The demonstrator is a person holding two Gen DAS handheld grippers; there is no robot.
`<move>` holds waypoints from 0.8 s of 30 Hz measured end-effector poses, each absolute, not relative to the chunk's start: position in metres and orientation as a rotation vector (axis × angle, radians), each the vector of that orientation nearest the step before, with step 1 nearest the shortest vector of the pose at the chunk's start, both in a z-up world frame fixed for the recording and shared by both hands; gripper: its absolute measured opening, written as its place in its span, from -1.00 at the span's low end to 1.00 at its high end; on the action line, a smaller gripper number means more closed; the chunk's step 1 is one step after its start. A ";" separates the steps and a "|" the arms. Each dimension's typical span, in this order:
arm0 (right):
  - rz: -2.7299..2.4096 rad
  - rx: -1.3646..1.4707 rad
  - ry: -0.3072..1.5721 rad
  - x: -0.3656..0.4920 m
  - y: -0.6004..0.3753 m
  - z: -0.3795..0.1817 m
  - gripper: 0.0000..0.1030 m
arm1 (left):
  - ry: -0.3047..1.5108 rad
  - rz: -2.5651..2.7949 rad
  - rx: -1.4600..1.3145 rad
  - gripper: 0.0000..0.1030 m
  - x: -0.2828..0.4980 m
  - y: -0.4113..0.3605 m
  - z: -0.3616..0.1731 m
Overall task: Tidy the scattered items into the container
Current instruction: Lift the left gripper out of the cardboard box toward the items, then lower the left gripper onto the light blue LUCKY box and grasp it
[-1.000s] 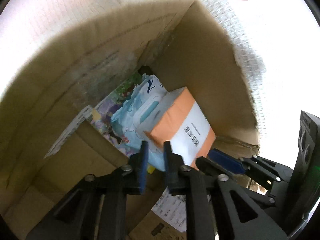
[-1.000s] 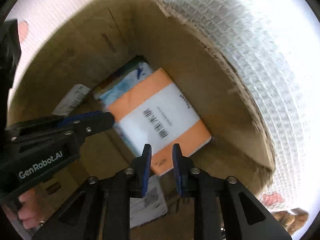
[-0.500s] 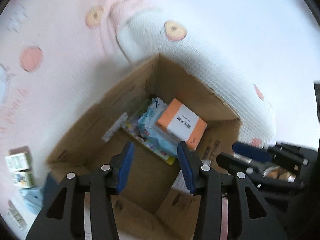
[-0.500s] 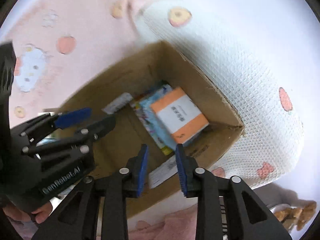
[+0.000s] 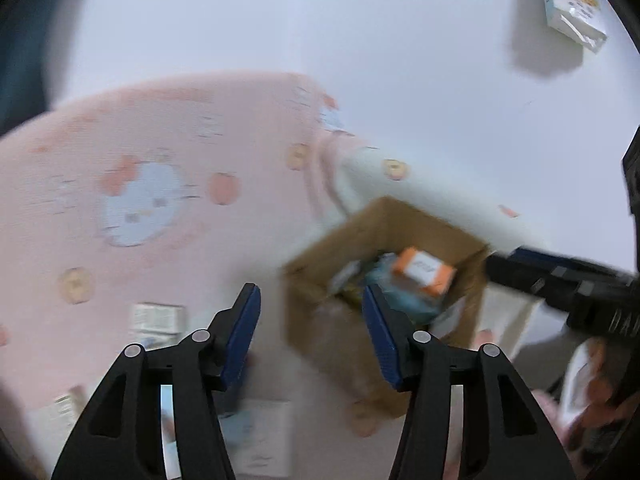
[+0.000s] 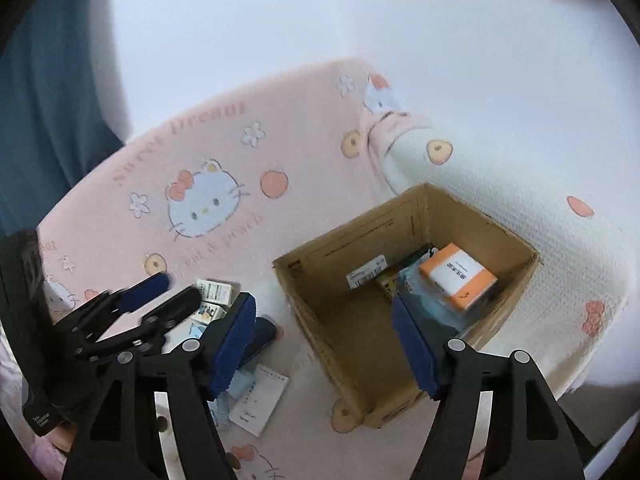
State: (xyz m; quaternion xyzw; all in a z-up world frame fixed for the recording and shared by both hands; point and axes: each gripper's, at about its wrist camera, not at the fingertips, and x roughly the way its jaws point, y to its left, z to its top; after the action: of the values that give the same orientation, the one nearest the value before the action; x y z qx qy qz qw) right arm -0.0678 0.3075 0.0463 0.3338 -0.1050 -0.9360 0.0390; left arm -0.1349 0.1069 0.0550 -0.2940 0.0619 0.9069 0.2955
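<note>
Pink fleece, a cartoon-cat blanket [image 6: 208, 184], carries everything we work on, and its soft surface explains why the loose things lie at odd angles. On it, toward the right where pink meets a white waffle-textured cover [image 6: 532, 184], sits the cardboard box [image 6: 320, 304], open at the top so we can drop things in from above. Inside, against its far corner, an orange-and-white carton [image 6: 458, 276] rests tilted on a pale blue soft pack [image 6: 424, 300], with a white label slip [image 6: 366, 272] on the wall beside them.

Left of the box, on the blanket's near part, the things not yet tidied lie close together: small white cartons [image 6: 214, 298], a dark blue item [image 6: 262, 334] and a white spiral notepad [image 6: 260, 400].

We judge both tools are above the box, ready for the next pick. Our right gripper [image 6: 324, 344] is opening, jaws spread wide with nothing between them. Our left gripper [image 5: 312, 336] is opening too, likewise empty; its view is blurred.
</note>
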 end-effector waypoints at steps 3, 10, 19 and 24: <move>-2.844 1.013 -0.310 -0.048 0.295 0.026 0.36 | 0.157 2.451 -0.777 0.13 -0.116 0.061 0.034; -2.794 0.937 -0.267 -0.010 0.270 -0.012 0.36 | 0.085 2.518 -1.001 0.13 -0.085 -0.033 -0.034; -2.633 1.051 -0.247 -0.017 0.210 -0.073 0.36 | -0.108 2.589 -1.142 0.13 -0.068 -0.088 -0.087; -2.543 1.180 -0.274 -0.041 0.175 -0.115 0.36 | -0.012 2.531 -1.204 0.13 -0.101 -0.080 -0.111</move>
State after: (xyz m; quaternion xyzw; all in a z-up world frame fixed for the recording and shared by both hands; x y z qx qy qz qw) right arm -0.0412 0.1750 -0.1148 0.4135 -0.0958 -0.8909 0.1619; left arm -0.1011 -0.0799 -0.1111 -0.4233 -0.0043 0.8902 0.1685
